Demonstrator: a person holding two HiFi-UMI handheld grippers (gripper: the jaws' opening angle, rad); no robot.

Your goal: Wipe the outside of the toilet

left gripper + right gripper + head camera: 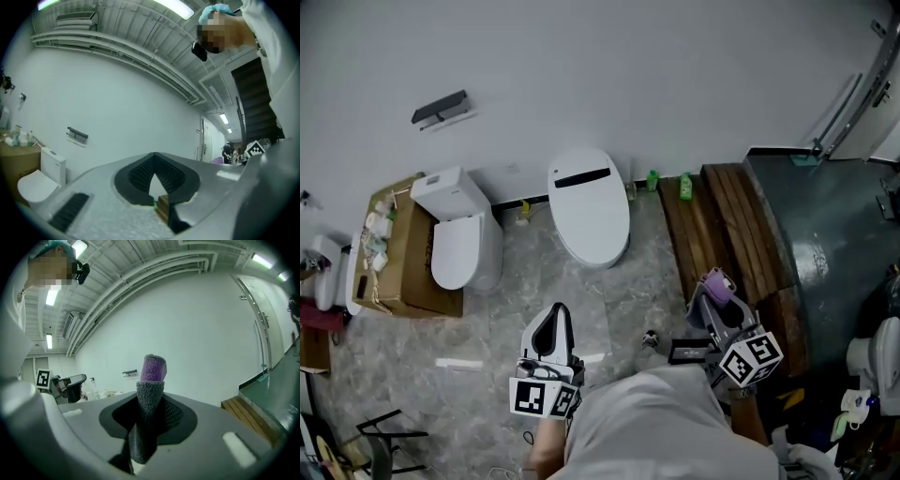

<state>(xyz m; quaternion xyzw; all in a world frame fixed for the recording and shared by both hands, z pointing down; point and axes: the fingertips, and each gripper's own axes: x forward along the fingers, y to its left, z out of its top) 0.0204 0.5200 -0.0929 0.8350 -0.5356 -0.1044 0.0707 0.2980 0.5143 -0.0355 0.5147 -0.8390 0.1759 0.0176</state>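
Two toilets are waiting: tanked toilet [459, 246] at eleven o'clock, tankless toilet [592, 211] at twelve. Right gripper [717, 292] is pinching a purple-grey cloth [151, 380]; left gripper [551, 326] is sitting closed, empty. Approach step, by my reading; next, the cloth needs bringing against a bowl's outer wall.

My left hand-held gripper [555, 319] sits low by my body and points forward, jaws together, nothing in them. My right hand-held gripper [712, 298] pinches a purple cloth [719, 284].
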